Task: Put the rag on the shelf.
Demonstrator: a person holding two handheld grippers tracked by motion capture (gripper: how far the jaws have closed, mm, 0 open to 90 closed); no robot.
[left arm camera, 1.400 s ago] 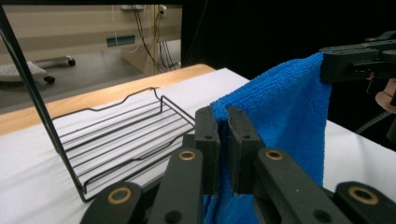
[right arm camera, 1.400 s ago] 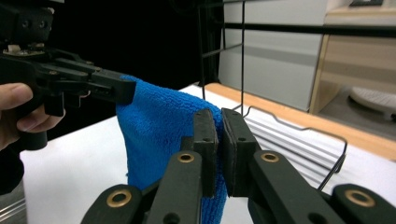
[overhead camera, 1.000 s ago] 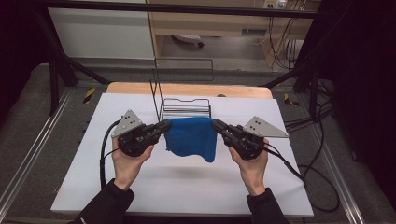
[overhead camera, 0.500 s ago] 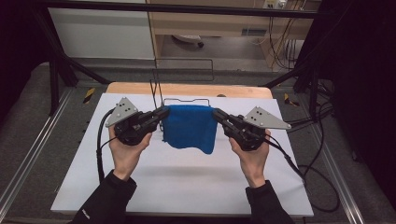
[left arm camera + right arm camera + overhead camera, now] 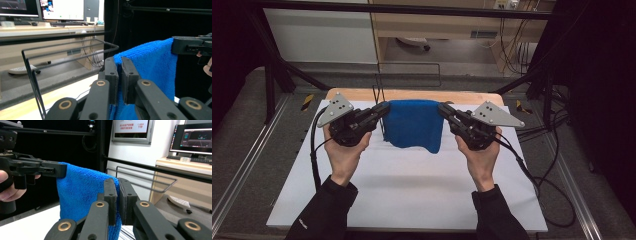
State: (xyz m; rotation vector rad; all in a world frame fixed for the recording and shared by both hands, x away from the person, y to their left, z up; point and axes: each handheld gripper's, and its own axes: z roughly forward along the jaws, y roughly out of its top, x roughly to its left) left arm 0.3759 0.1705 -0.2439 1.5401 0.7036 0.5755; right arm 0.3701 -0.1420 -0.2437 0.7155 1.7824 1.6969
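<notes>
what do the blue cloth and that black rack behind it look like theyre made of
Blue cloth: looks like microfibre or terry, with a fuzzy looped nap, matte, hanging limp between the two grippers. Black rack: seemingly thin bent metal wire with a dark, slightly glossy coating; the rods are slim with rounded corners.

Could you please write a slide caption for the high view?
Left gripper and right gripper hold a blue towel stretched above the white table.

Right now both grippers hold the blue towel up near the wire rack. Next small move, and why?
Probably carry the towel forward over the wire rack's top bar. The left gripper and right gripper pinch its top corners, it hangs stretched between them off the table, and the rack stands just behind it.
</notes>
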